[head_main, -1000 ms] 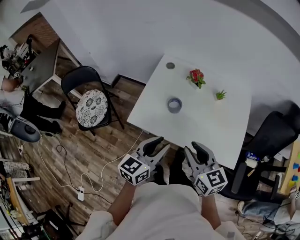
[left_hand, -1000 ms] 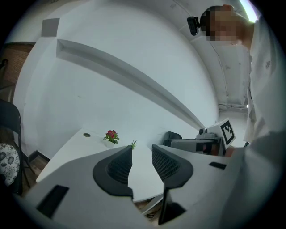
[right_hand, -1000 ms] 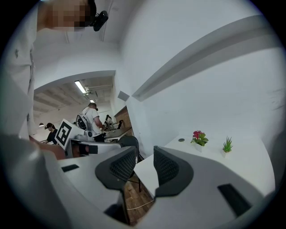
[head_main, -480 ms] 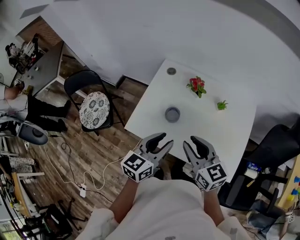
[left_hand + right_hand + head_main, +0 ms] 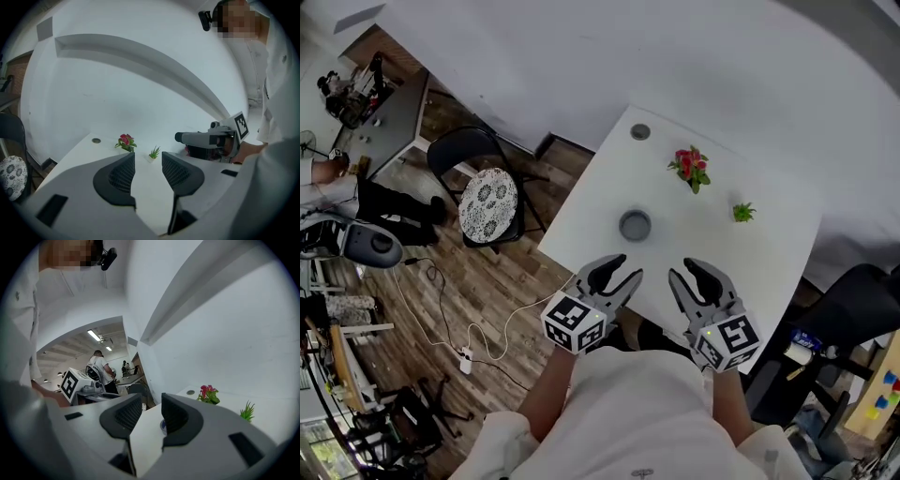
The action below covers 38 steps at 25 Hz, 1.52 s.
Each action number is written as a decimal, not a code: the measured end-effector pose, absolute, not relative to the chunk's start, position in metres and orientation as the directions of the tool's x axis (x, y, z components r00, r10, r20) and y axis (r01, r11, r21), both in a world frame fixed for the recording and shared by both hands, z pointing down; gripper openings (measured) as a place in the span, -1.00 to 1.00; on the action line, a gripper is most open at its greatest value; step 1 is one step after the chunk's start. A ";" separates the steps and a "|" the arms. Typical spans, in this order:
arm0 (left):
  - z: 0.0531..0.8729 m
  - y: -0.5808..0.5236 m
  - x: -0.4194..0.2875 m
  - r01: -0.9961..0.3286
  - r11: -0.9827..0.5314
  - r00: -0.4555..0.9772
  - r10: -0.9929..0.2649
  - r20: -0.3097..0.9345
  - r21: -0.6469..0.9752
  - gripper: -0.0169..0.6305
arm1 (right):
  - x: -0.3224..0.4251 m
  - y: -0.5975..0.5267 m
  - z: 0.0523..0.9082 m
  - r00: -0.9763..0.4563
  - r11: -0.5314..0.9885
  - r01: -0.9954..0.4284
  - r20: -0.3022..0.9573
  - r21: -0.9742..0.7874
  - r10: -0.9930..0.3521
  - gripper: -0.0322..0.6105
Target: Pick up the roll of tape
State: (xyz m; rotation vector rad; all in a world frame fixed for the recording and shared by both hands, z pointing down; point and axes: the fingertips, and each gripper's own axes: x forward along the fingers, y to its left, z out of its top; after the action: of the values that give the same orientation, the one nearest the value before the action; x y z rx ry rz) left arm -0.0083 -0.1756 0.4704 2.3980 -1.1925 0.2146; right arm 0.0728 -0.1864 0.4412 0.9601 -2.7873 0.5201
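Observation:
The roll of tape (image 5: pixel 635 225), a small grey ring, lies flat on the white table (image 5: pixel 750 262), near its middle. Both grippers hover over the table's near edge, short of the roll. My left gripper (image 5: pixel 614 273) is below and slightly left of the roll; its jaws are opening, with nothing between them (image 5: pixel 147 161). My right gripper (image 5: pixel 692 273) is below and to the right of the roll, open and empty (image 5: pixel 151 416). In the right gripper view only a sliver of the roll (image 5: pixel 162 425) shows past the right jaw. The left gripper view does not show the roll.
Red flowers in a small pot (image 5: pixel 691 167), a tiny green plant (image 5: pixel 742 213) and a round grommet (image 5: pixel 640 132) sit at the table's far side. A black chair with a patterned cushion (image 5: pixel 487 202) stands left of the table. A dark office chair (image 5: pixel 862 291) stands right.
Both grippers have moved forward from in front of the table to over its near edge, closer to the roll. The left jaws have spread wider.

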 end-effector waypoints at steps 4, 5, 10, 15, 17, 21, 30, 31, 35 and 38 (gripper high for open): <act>0.491 -0.178 -0.003 -0.803 -0.503 0.595 -0.706 0.384 0.320 -0.42 | 0.085 -0.195 0.454 -0.783 0.722 -0.622 0.265 -0.303 -0.563 -0.47; 0.497 -0.179 -0.003 -0.808 -0.499 0.590 -0.700 0.403 0.314 -0.42 | 0.085 -0.196 0.457 -0.784 0.720 -0.620 0.271 -0.310 -0.558 -0.47; 0.528 -0.189 -0.007 -0.819 -0.501 0.570 -0.660 0.489 0.279 -0.40 | 0.084 -0.199 0.470 -0.789 0.715 -0.614 0.307 -0.335 -0.533 -0.47; 0.561 -0.203 -0.012 -0.808 -0.538 0.567 -0.598 0.566 0.242 -0.38 | 0.082 -0.203 0.472 -0.774 0.700 -0.632 0.323 -0.333 -0.545 -0.47; 0.574 -0.211 -0.013 -0.795 -0.559 0.573 -0.568 0.591 0.233 -0.39 | 0.084 -0.207 0.472 -0.761 0.688 -0.647 0.330 -0.328 -0.558 -0.47; 0.603 -0.224 -0.013 -0.757 -0.620 0.583 -0.494 0.645 0.209 -0.39 | 0.094 -0.214 0.475 -0.719 0.646 -0.694 0.362 -0.318 -0.594 -0.47; 0.657 -0.250 -0.011 -0.570 -0.820 0.537 -0.335 0.774 0.040 -0.39 | 0.111 -0.222 0.477 -0.605 0.522 -0.796 0.417 -0.306 -0.678 -0.47; 0.663 -0.252 -0.011 -0.541 -0.841 0.528 -0.320 0.786 0.021 -0.38 | 0.112 -0.223 0.478 -0.595 0.510 -0.804 0.422 -0.305 -0.685 -0.47; 0.677 -0.255 -0.007 -0.427 -0.903 0.509 -0.282 0.813 -0.046 -0.39 | 0.111 -0.224 0.482 -0.563 0.476 -0.826 0.436 -0.301 -0.702 -0.47; 0.682 -0.255 -0.001 -0.345 -0.934 0.500 -0.262 0.825 -0.088 -0.39 | 0.110 -0.224 0.483 -0.545 0.453 -0.838 0.441 -0.304 -0.713 -0.47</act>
State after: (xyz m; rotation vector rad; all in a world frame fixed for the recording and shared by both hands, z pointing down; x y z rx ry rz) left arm -0.0014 -0.2547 0.6822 2.6432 -0.5369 1.4306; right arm 0.1101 -0.2238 0.4834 1.3394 -2.4554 0.7255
